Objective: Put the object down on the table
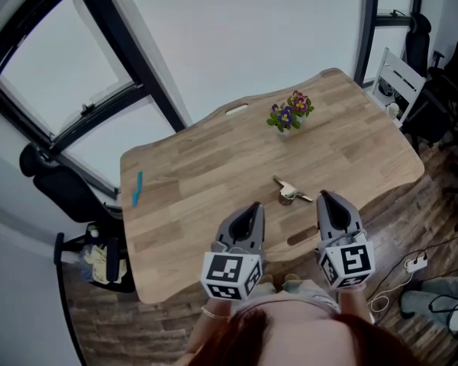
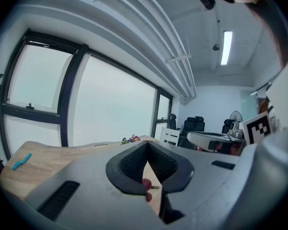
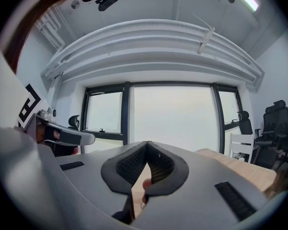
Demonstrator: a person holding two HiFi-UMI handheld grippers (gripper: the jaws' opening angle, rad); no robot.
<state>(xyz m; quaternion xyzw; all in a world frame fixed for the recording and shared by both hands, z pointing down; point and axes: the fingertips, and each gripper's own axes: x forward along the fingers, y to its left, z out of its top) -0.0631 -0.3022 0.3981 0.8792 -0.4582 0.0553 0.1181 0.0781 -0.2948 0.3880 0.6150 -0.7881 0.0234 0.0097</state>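
One blue squiggle (image 1: 137,188) lies by the table (image 1: 214,166)'s left edge, with bare wood around it. The left gripper (image 1: 253,207) and right gripper (image 1: 326,197) are over the near edge, jaws together, empty. One flower pot (image 1: 290,113) stands at 12 o'clock. One metal object (image 1: 290,192) rests between their tips, its long axis 10-to-4 o'clock.

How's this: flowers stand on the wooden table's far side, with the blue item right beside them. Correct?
The flowers do stand on the wooden table's far side, but the blue item lies far from them, near the left edge; the head view shows it.
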